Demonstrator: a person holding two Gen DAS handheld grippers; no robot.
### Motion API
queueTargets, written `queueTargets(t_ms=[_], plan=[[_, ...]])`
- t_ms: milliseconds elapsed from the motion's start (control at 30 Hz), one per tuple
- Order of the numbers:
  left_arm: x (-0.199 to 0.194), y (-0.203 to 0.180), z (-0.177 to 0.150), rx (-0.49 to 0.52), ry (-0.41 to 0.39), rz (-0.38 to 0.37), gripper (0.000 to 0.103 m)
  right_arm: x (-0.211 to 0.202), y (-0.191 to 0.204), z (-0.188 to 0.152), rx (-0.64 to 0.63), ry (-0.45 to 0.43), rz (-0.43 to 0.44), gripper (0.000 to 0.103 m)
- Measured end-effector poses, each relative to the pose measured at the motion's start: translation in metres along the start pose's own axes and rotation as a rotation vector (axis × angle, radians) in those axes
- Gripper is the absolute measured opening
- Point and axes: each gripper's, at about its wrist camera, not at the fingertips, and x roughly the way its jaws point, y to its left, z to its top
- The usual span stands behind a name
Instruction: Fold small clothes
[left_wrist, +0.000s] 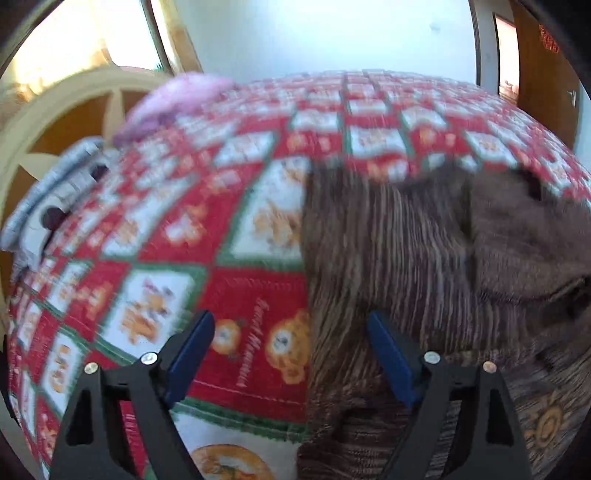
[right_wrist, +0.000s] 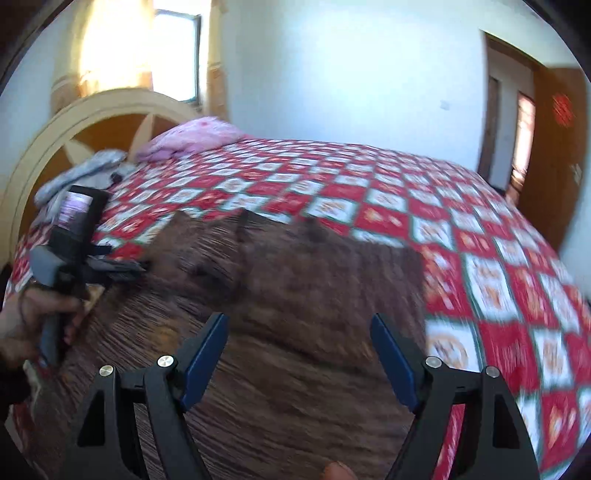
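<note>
The brown ribbed garment lies spread on the bed, part of it already doubled over — likely laid flat so the next fold lands square. The left gripper hangs over its left edge, fingers wide apart and holding nothing; the right gripper is equally wide and empty (above the cloth's middle). A pink pillow and grey clothes sit near the headboard, well apart — nothing obstructs.
</note>
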Motion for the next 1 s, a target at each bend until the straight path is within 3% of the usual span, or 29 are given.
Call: queueTargets(t_ms=[67, 133, 233, 267, 300, 367, 467, 567, 633, 667, 700, 767, 900, 1000], plan=[[-0.005, 0.002, -0.002, -0.009, -0.005, -0.012, 0.090, 0.017, 0.019, 0.016, -0.047, 0.046, 0.034, 0.080], [-0.007, 0.006, -0.006, -0.028, -0.013, -0.036, 0.090, 0.036, 0.039, 0.027, -0.112, 0.053, 0.009, 0.080], [-0.009, 0.013, -0.009, -0.062, -0.019, -0.067, 0.094, 0.078, 0.057, 0.035, -0.185, 0.130, -0.043, 0.080], [-0.008, 0.014, -0.011, -0.072, -0.019, -0.077, 0.094, 0.092, 0.054, 0.035, -0.172, 0.164, -0.065, 0.068], [-0.003, 0.013, -0.008, -0.076, -0.016, -0.081, 0.095, 0.098, 0.050, 0.035, -0.148, 0.185, -0.070, 0.040], [0.000, 0.012, -0.006, -0.078, -0.013, -0.089, 0.095, 0.102, 0.026, 0.034, -0.048, 0.216, -0.081, 0.022], [0.002, 0.011, -0.005, -0.079, -0.019, -0.097, 0.097, 0.089, -0.029, 0.022, 0.169, 0.243, -0.121, 0.022], [0.003, 0.011, -0.005, -0.078, -0.018, -0.098, 0.098, 0.074, -0.056, 0.010, 0.255, 0.241, -0.117, 0.022], [0.003, 0.010, -0.006, -0.077, -0.024, -0.091, 0.098, 0.066, -0.057, 0.012, 0.235, 0.215, -0.126, 0.027], [0.002, 0.010, -0.007, -0.076, -0.027, -0.088, 0.098, 0.061, -0.052, 0.017, 0.226, 0.182, -0.086, 0.042], [0.002, 0.010, -0.007, -0.076, -0.029, -0.084, 0.099, 0.057, -0.045, 0.021, 0.218, 0.154, -0.045, 0.068], [0.002, 0.009, -0.007, -0.076, -0.028, -0.083, 0.099, 0.054, -0.022, 0.037, 0.172, 0.103, 0.040, 0.086], [0.003, 0.011, -0.008, -0.086, -0.028, -0.090, 0.100, 0.076, 0.044, 0.060, -0.044, 0.112, 0.097, 0.085], [0.004, 0.012, -0.008, -0.091, -0.028, -0.094, 0.101, 0.106, 0.082, 0.061, -0.212, 0.174, 0.037, 0.085]])
